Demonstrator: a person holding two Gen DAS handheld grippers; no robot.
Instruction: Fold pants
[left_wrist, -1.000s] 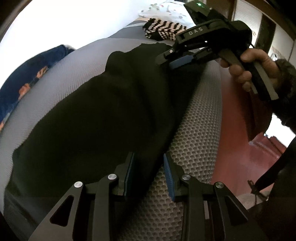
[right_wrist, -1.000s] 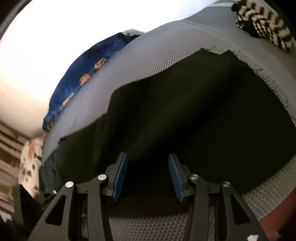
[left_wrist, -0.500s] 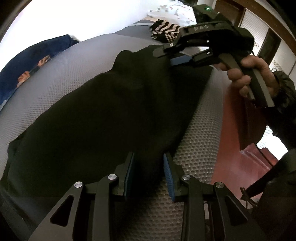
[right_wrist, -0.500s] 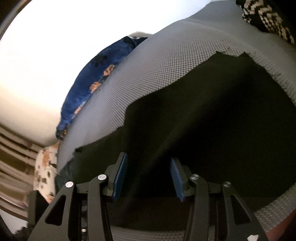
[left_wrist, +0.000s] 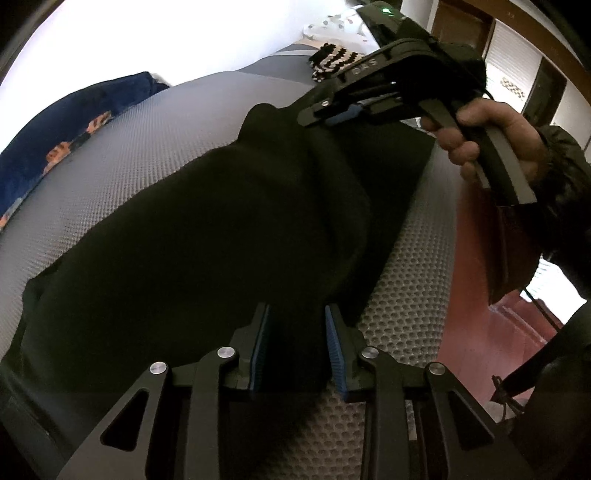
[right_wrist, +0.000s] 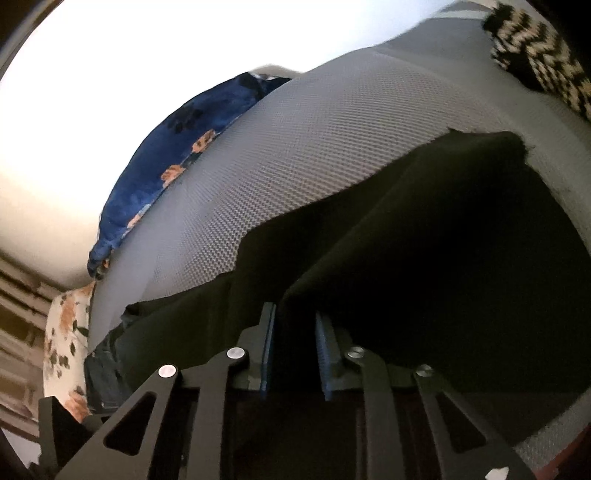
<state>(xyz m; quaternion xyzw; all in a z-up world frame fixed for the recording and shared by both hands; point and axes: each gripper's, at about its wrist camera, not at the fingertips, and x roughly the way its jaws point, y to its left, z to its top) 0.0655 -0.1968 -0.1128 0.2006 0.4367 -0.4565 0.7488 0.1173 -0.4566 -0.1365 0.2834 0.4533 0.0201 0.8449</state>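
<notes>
Black pants (left_wrist: 221, 240) lie across a grey mesh mattress (left_wrist: 406, 295). My left gripper (left_wrist: 297, 314) sits at the near edge, its blue pads shut on a bunch of the black cloth. At the far end a person's hand (left_wrist: 480, 125) holds my right gripper (left_wrist: 314, 116), and the cloth rises in a peak to its tips. In the right wrist view the jaws of the right gripper (right_wrist: 294, 312) are closing, with a raised fold of the pants (right_wrist: 443, 258) pinched between the pads.
Blue flowered bedding (left_wrist: 55, 147) lies along the mattress's far left side. A black-and-cream zigzag knit (left_wrist: 332, 62) sits at the far end, with spotted white fabric (left_wrist: 332, 26) behind it. Red floor (left_wrist: 480, 332) runs past the mattress's right edge. A flowered pillow (right_wrist: 62, 332) shows at lower left.
The right gripper's jaws have narrowed onto a fold of the pants and carried it leftward, pulling the cloth into a ridge. The left gripper has kept its hold and place.
</notes>
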